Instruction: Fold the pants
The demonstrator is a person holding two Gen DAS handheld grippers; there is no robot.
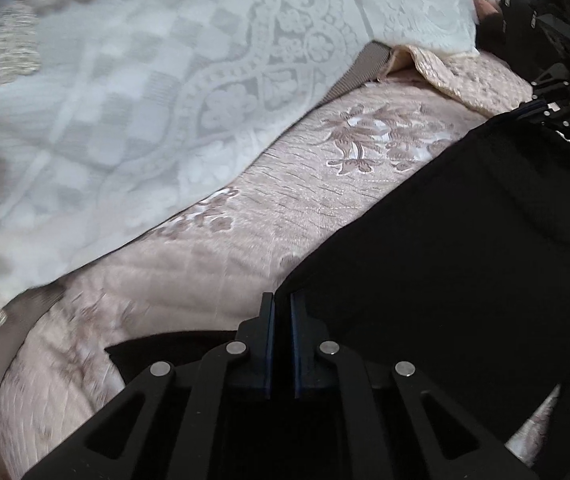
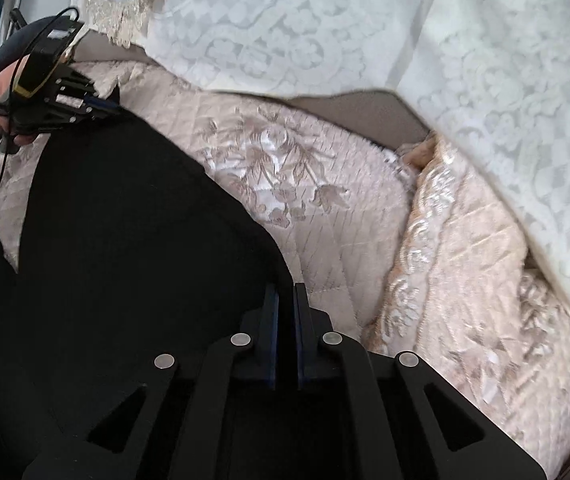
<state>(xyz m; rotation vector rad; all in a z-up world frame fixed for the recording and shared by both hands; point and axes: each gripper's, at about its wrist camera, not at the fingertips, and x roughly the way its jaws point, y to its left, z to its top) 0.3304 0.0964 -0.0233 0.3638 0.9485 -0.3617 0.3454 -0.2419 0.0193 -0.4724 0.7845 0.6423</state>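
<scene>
Black pants (image 1: 465, 248) lie spread on the pink quilted bedspread (image 1: 285, 208) with its embroidered flowers. I see the left tool (image 1: 281, 300) clamped on one pants edge, the right tool (image 2: 287, 292) clamped on the other. White lace curtain (image 1: 145, 80) hangs behind. A folded beige quilt (image 2: 465, 260) sits right.

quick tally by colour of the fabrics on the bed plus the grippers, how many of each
black pants: 1
pink quilted bedspread: 1
white lace cloth: 1
black grippers: 2, left gripper, right gripper
total: 5
</scene>
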